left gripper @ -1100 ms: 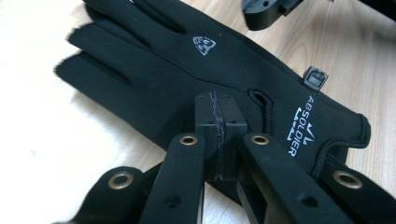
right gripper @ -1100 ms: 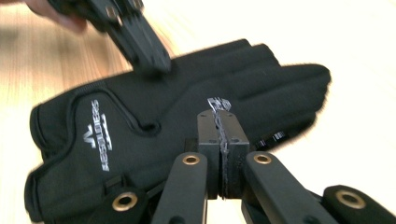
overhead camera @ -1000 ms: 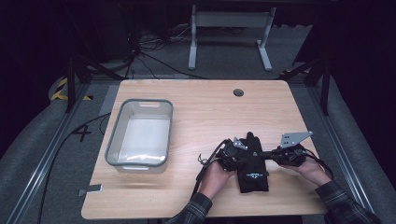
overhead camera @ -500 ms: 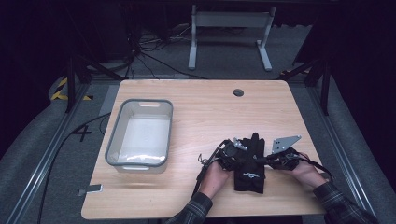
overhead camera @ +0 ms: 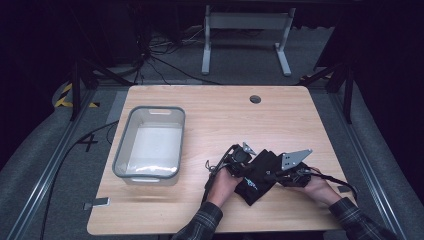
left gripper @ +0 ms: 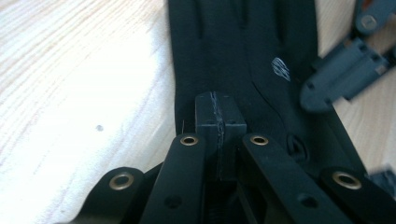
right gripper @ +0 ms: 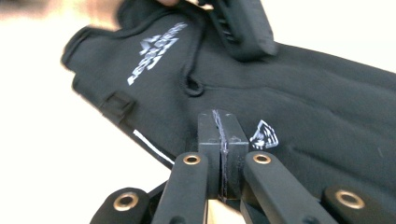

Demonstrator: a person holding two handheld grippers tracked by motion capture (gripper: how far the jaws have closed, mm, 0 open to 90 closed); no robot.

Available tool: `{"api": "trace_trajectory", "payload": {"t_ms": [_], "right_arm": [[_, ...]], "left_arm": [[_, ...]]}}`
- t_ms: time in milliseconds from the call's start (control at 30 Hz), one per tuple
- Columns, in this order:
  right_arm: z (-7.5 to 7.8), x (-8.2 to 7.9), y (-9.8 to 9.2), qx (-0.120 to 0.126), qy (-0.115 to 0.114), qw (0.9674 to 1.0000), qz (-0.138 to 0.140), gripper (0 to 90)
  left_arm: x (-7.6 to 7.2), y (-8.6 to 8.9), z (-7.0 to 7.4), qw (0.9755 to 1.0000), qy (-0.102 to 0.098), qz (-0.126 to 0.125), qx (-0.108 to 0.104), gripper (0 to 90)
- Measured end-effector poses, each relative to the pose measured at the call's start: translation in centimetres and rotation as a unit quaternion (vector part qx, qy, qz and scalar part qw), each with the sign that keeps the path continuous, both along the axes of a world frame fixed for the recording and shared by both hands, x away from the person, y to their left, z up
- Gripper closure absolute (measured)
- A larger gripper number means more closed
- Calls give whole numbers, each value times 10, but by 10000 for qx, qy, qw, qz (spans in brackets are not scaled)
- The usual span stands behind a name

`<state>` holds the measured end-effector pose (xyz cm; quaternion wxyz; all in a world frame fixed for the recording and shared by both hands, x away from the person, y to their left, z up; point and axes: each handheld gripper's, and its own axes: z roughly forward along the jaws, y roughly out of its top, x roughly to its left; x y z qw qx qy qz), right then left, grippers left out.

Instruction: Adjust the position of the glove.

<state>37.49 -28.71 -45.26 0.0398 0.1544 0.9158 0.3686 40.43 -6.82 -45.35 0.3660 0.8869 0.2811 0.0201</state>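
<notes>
A black glove [overhead camera: 257,175] lies on the bench [overhead camera: 210,107]. The left gripper [left gripper: 220,122] and right gripper [right gripper: 222,134] are both closed, their tips resting on the glove from opposite sides.

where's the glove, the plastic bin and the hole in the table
black glove [overhead camera: 259,172], high view, on its palm area between the two grippers
grey plastic bin [overhead camera: 174,145], high view, on its right rim
cable hole [overhead camera: 255,99], high view, on the dark round opening

Black glove [overhead camera: 257,176] marked with white logo print and a thin white stripe, pale wood-grained table [overhead camera: 215,112], grey-rimmed translucent bin [overhead camera: 149,145], black grippers, plaid sleeves [overhead camera: 200,227] worn, yellow-black hazard tape [overhead camera: 64,95] on grey floor.
</notes>
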Motion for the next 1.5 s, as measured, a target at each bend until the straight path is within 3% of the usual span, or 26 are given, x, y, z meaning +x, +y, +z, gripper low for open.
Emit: {"api": "trace_trajectory", "payload": {"t_ms": [267, 333, 600, 733, 933, 1133, 1300, 1500], "right_arm": [[2, -3, 2, 43, -8, 10000, 65, 897], [5, -3, -1, 82, -48, 9999, 40, 836], [15, -9, -34, 338, -159, 9983, -442, 665], [17, -15, -60, 363, -204, 9954, -859, 520], [8, -22, -90, 351, -73, 9907, -1309, 346], [-1, -23, -100, 199, -87, 9882, -1518, 242], [-4, -20, -101, 155, -97, 9873, -1580, 223], [-5, -19, -102, 123, -107, 9869, -1607, 215]], "left_arm": [[1, 3, 2, 9999, 70, 35, -133, 898], [2, 6, 3, 9997, 85, 57, -208, 874], [-1, 14, 20, 9999, -26, -5, -155, 550], [-2, 13, 18, 9998, 96, -65, -182, 381], [-5, 4, 12, 9997, 52, -238, -23, 198], [-10, -5, 7, 9993, 4, -355, 106, 152], [-13, -13, 0, 9986, -41, -398, 341, 148], [-15, -15, -4, 9978, -140, -464, 463, 150]]}}
